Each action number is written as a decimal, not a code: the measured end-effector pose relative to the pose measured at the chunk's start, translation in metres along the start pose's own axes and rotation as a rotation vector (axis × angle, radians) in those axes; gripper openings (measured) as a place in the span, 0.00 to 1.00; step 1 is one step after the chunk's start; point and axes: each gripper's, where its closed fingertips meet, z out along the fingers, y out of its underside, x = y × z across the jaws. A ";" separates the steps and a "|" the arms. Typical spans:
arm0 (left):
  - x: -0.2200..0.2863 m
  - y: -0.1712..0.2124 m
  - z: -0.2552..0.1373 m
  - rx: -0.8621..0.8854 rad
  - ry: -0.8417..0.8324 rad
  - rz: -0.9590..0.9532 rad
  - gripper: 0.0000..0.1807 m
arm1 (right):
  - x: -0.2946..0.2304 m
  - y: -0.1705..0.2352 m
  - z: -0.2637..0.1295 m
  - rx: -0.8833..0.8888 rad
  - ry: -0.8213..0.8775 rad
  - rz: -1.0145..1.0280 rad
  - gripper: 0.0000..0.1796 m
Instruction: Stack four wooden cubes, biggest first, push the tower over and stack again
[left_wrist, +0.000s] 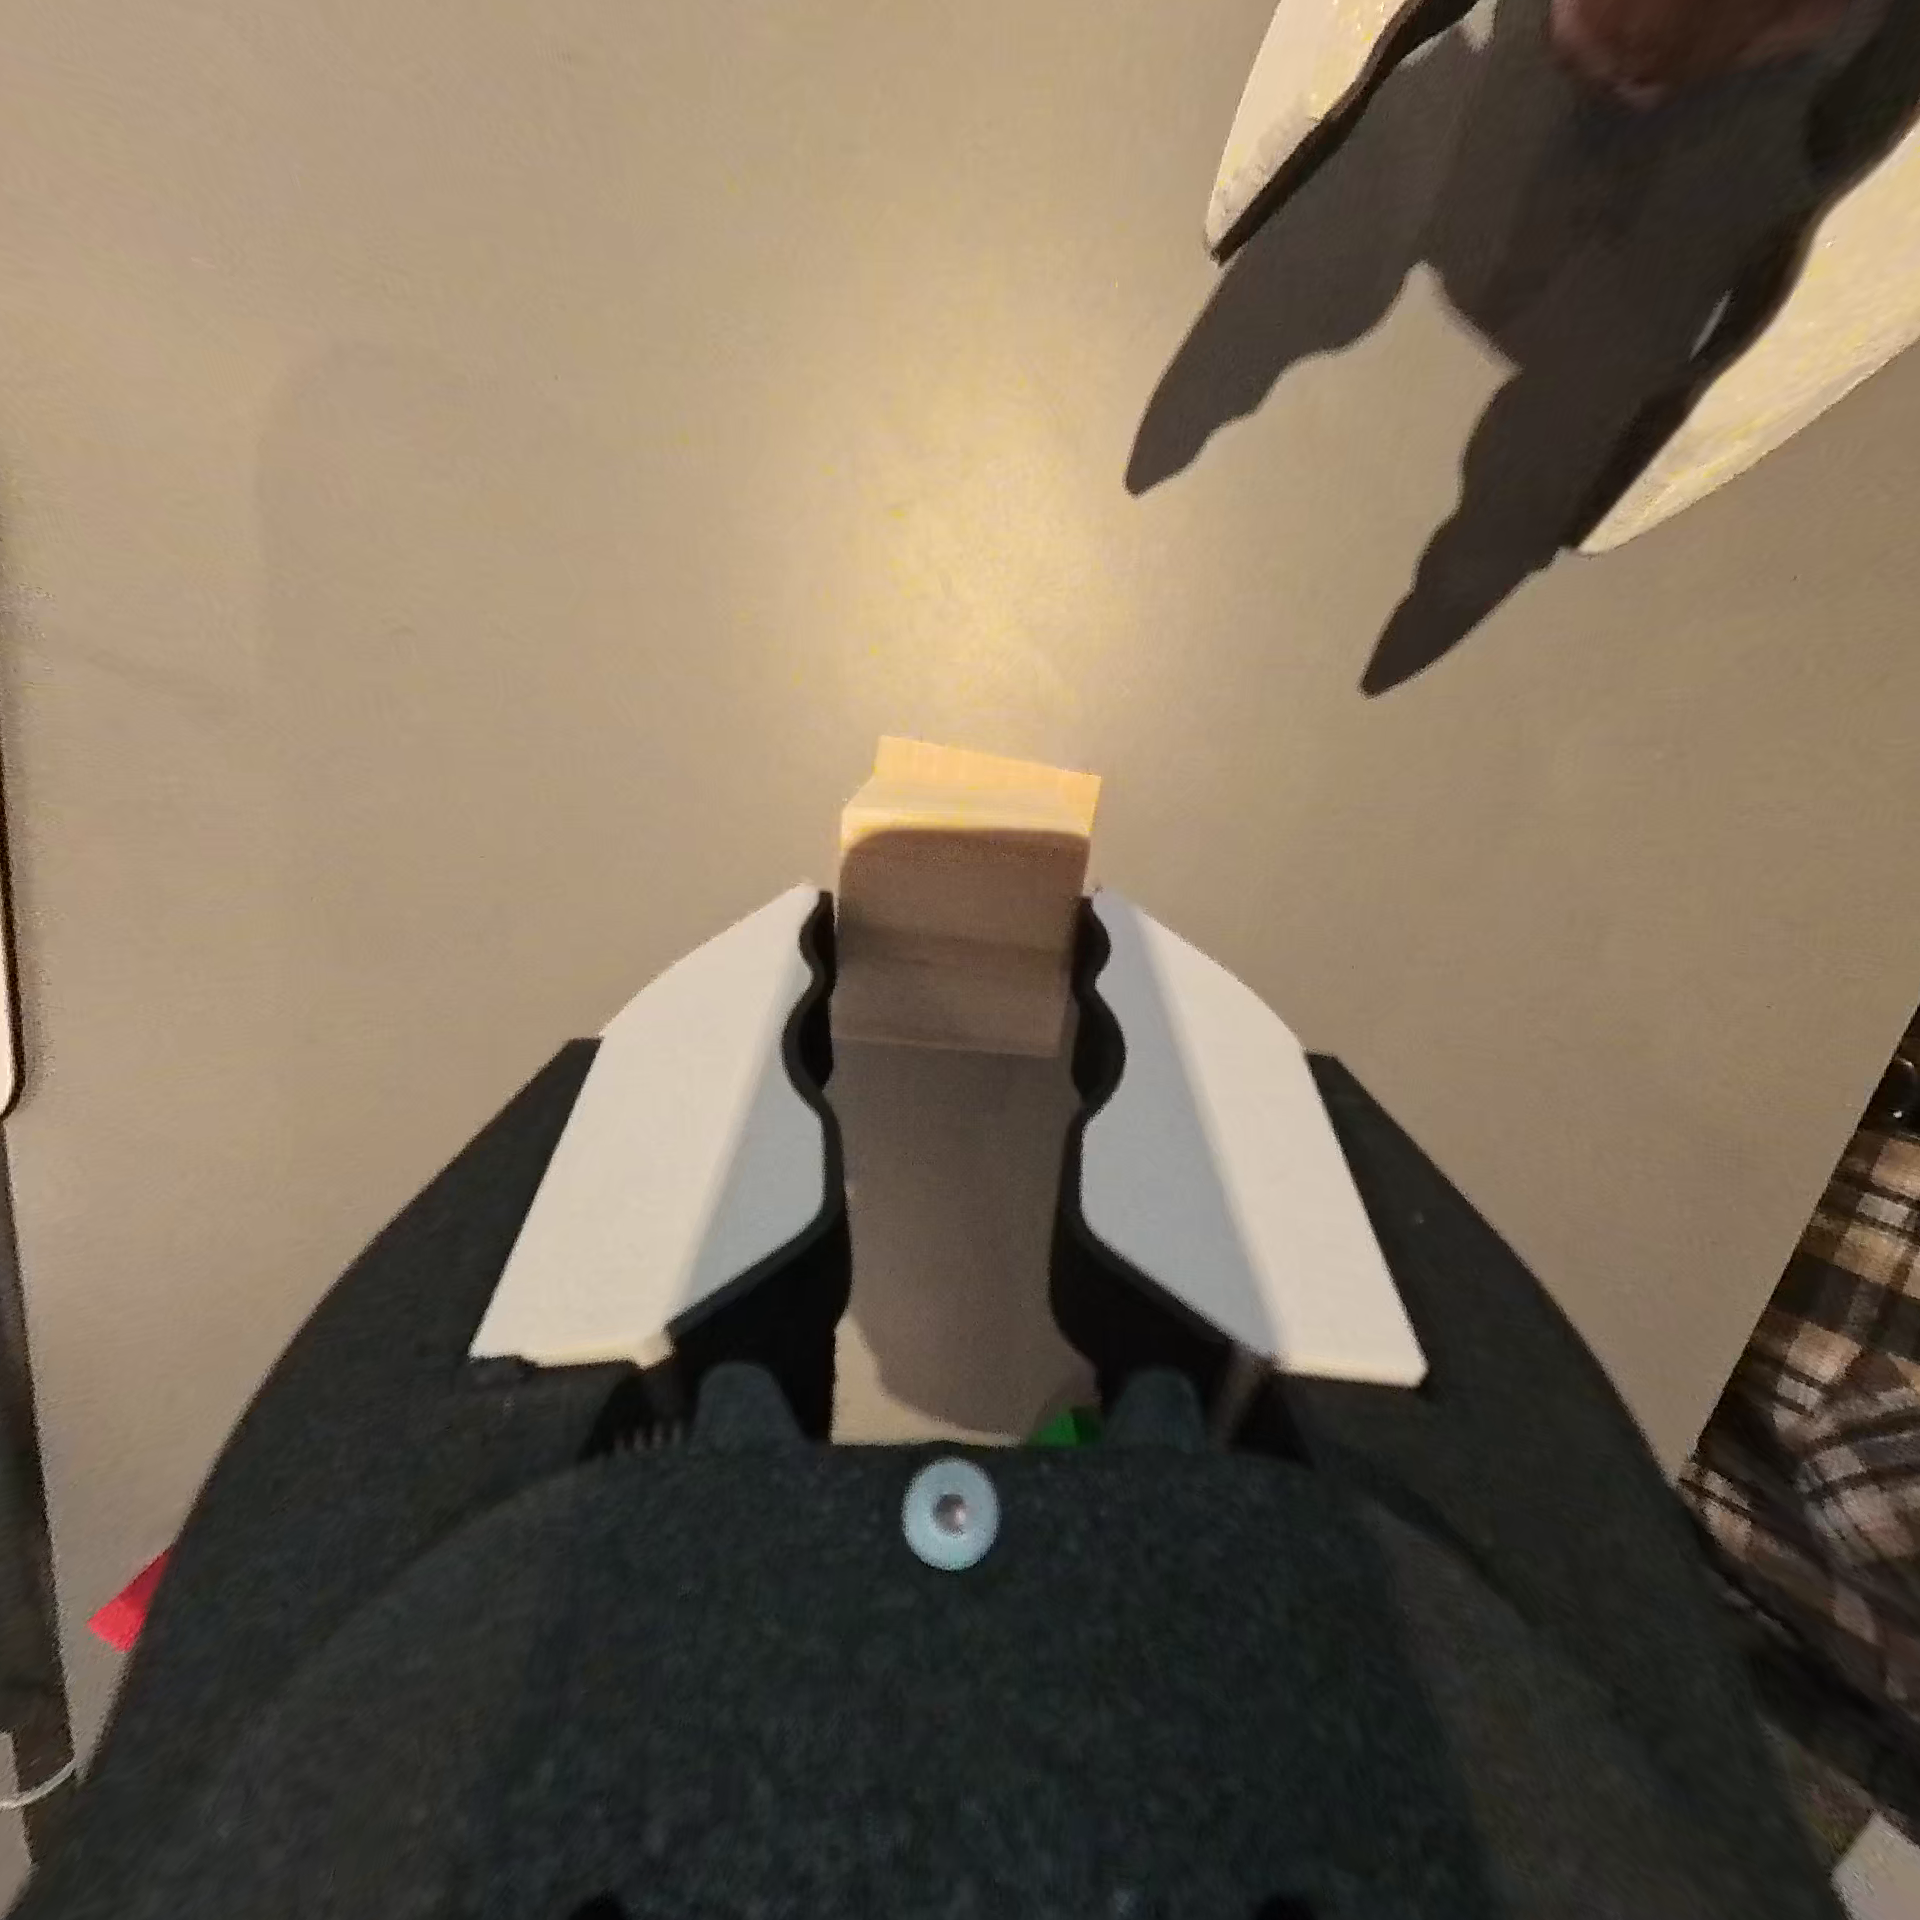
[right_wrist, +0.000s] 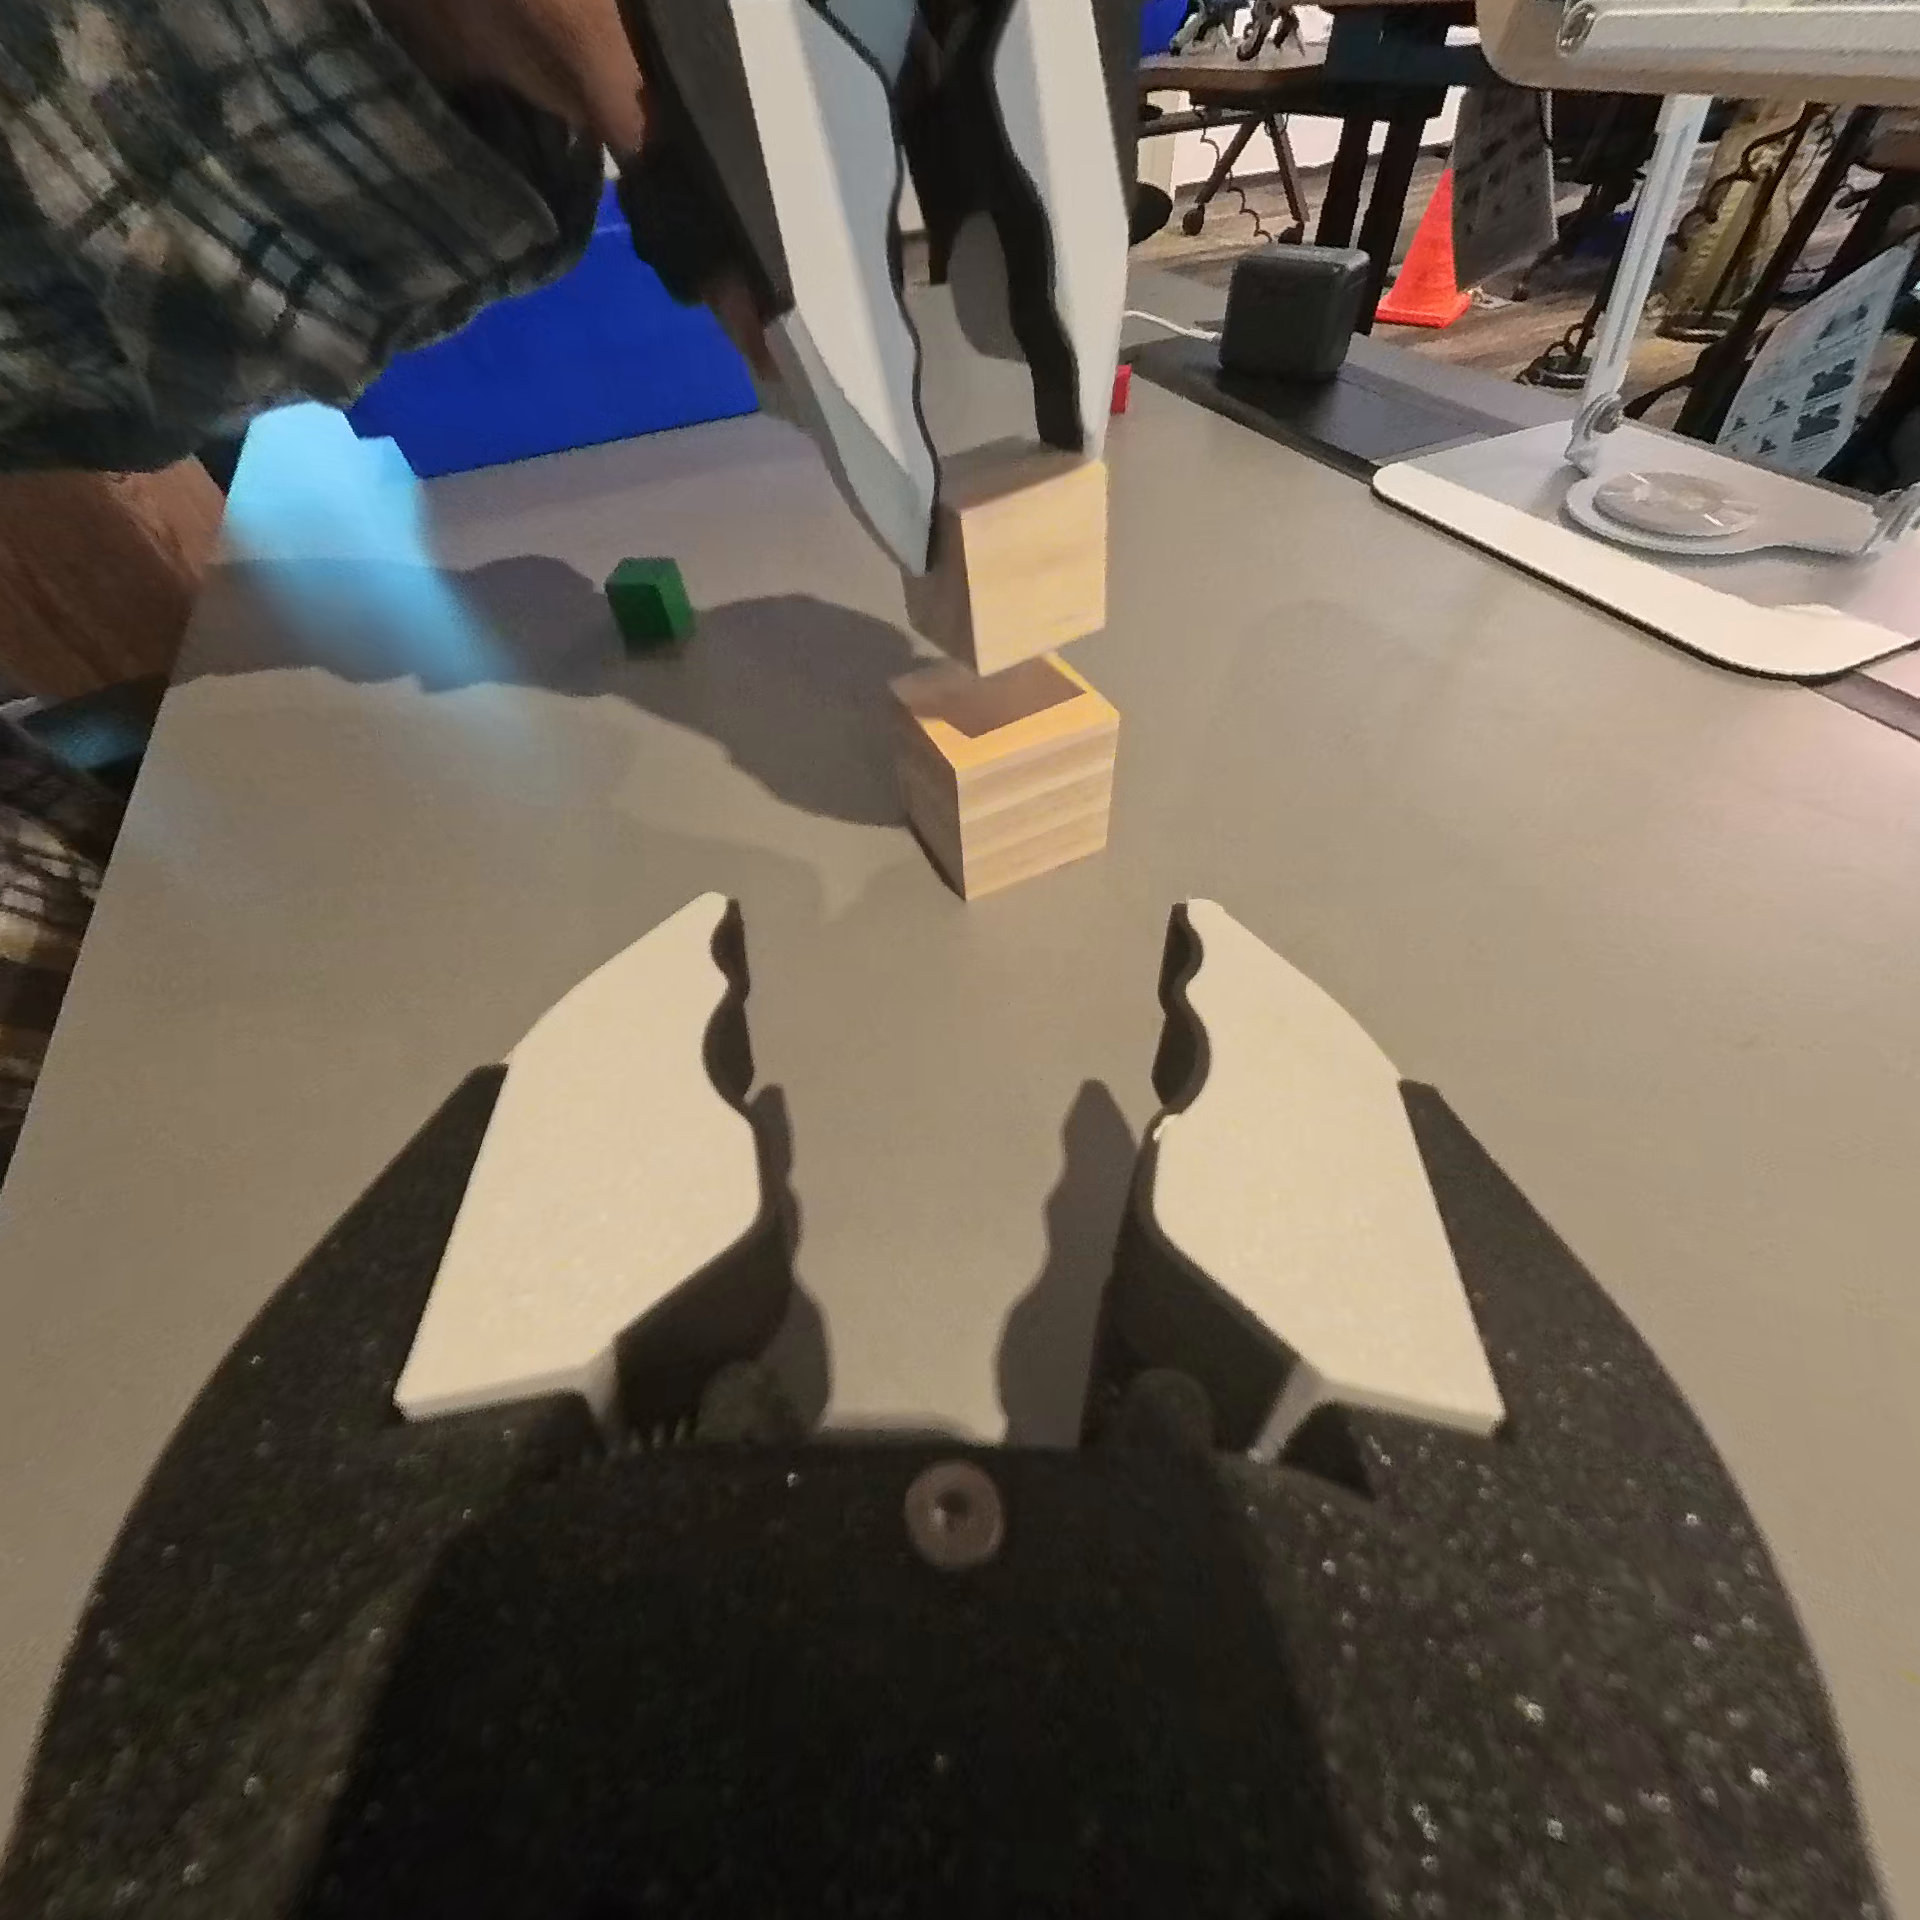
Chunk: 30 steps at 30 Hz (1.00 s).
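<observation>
I am working two hand-held tongs over a grey table (right_wrist: 1455, 831). My left gripper (left_wrist: 956, 914) is clenched on a plain wooden cube (left_wrist: 961, 904), pinched between its white fingers (left_wrist: 707, 1091) near their tips; seen from the right wrist view, the same left gripper (right_wrist: 997, 488) comes down from above with that held cube (right_wrist: 1034, 566) hanging just over a larger wooden cube (right_wrist: 1013, 795) that sits on the table. The two cubes look apart by a thin gap, not yet touching, though I cannot be sure of that from this angle. The held cube sits a little off the centre of the base cube and looks slightly turned against it. My right gripper (right_wrist: 956, 997) is released, its fingers spread wide and holding nothing, low over the table just short of the base cube. A small green cube (right_wrist: 649, 613) lies beyond and to the left of the base cube, and a small red cube (right_wrist: 1120, 387) lies farther off behind the left gripper. I judge this to be the second cube going on. The risks I see: letting go while the cube is off-centre or tilted would leave a crooked footing for the smaller cubes; a sideways drag on opening could nudge the base cube; and my right gripper is close enough to bump it.
</observation>
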 end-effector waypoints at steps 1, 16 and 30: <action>0.000 0.000 0.002 -0.006 0.002 0.002 0.24 | 0.000 0.000 0.000 -0.001 -0.001 0.001 0.42; 0.004 0.004 0.013 -0.065 0.015 0.081 0.24 | -0.001 0.001 0.001 -0.006 -0.013 0.011 0.41; 0.006 0.004 0.018 -0.076 0.033 0.102 0.24 | -0.001 0.002 0.002 -0.012 -0.023 0.018 0.41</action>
